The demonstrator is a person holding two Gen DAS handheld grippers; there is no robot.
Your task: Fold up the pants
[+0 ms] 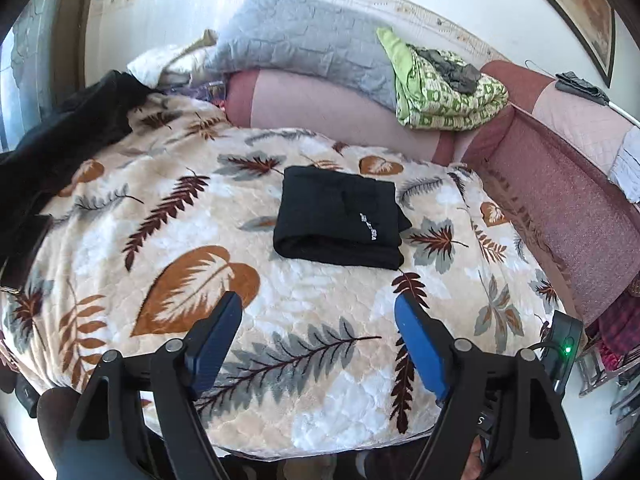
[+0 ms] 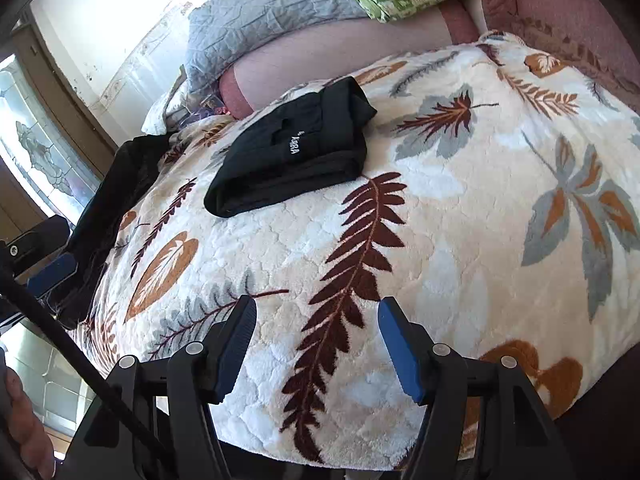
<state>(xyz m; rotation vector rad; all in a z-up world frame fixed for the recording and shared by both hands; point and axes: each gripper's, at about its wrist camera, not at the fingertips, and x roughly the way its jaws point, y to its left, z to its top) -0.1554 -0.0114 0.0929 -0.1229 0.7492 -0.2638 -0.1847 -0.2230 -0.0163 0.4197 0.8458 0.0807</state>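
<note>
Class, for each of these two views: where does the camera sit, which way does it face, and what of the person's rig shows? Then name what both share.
Left wrist: on the left gripper, facing across the bed toward the pillows; open blue fingers show.
Right wrist: on the right gripper, tilted, low over the blanket; open fingers show.
Shared: the folded black pants, leaf blanket, grey pillow.

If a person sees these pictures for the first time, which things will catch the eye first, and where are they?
First comes the black pants, folded into a neat rectangle with small white lettering, lying in the middle of the leaf-patterned blanket. Next, the blue-padded left gripper and right gripper stand open and empty in the foreground, short of the pants. Behind, a bright green quilt rests beside a grey pillow against the wall.
</note>
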